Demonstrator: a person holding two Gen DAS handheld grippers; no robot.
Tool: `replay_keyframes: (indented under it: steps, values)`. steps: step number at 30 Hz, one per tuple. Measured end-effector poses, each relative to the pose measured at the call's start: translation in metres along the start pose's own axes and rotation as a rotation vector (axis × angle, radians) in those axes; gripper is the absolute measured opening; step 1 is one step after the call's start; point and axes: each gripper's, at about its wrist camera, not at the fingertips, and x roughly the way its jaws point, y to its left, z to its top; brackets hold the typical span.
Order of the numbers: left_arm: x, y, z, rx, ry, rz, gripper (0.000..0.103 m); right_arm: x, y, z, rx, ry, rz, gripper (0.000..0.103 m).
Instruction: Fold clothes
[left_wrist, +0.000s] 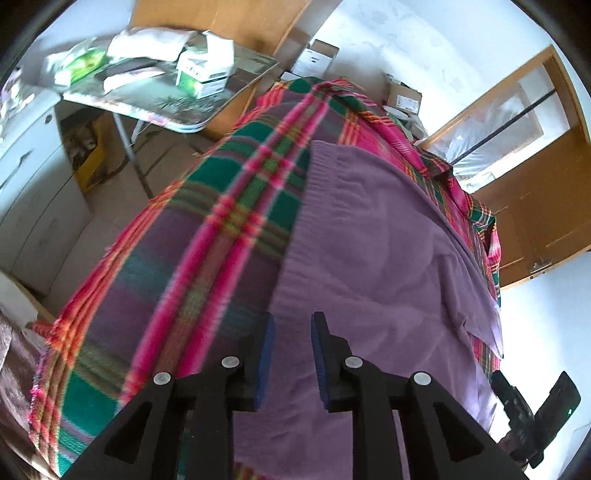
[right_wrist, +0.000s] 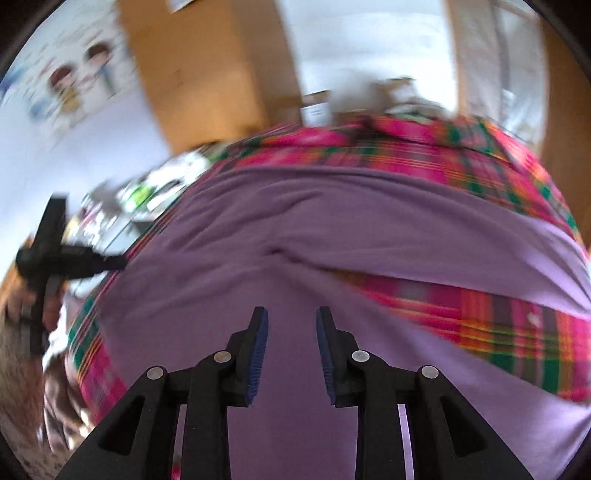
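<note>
While I held both tools over the bed, the purple sweater (left_wrist: 369, 236) lay spread flat on the plaid blanket (left_wrist: 207, 229). My left hand-held gripper (left_wrist: 292, 363) had its two fingers apart, with nothing between them, right over the sweater's edge. The ribbed hem ran ahead of it. My right hand-held gripper (right_wrist: 291, 354) was apart too, just above the purple cloth (right_wrist: 295, 229). A strip of blanket (right_wrist: 509, 332) showed to its right, between two purple parts.
</note>
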Motion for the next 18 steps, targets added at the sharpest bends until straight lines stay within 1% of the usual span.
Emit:
replay_keyframes:
  steps: [3, 5, 7, 10, 12, 14, 15, 18]
  values:
    - [-0.005, 0.019, -0.004, -0.032, 0.004, -0.002, 0.022, 0.014, 0.036, -0.005, -0.069, 0.023, 0.048, 0.029]
    - [-0.008, 0.031, -0.01, -0.045, 0.013, -0.021, 0.023, 0.021, 0.058, -0.009, -0.107, 0.036, 0.076, 0.03]
    - [-0.009, 0.038, -0.015, -0.057, 0.024, -0.054, 0.026, 0.029, 0.079, -0.013, -0.144, 0.048, 0.104, 0.032]
    - [-0.008, 0.047, -0.021, -0.078, 0.07, -0.115, 0.027, 0.04, 0.112, -0.019, -0.2, 0.067, 0.147, 0.04]
    - [-0.007, 0.05, -0.025, -0.094, 0.097, -0.17, 0.028, 0.048, 0.133, -0.023, -0.238, 0.079, 0.175, 0.047]
    - [-0.004, 0.052, -0.03, -0.114, 0.125, -0.23, 0.029, 0.055, 0.149, -0.027, -0.272, 0.089, 0.188, 0.047]
    - [-0.004, 0.051, -0.032, -0.118, 0.123, -0.244, 0.032, 0.058, 0.156, -0.028, -0.288, 0.093, 0.192, 0.047]
    - [-0.003, 0.051, -0.032, -0.129, 0.119, -0.268, 0.033, 0.068, 0.174, -0.034, -0.341, 0.113, 0.185, 0.047]
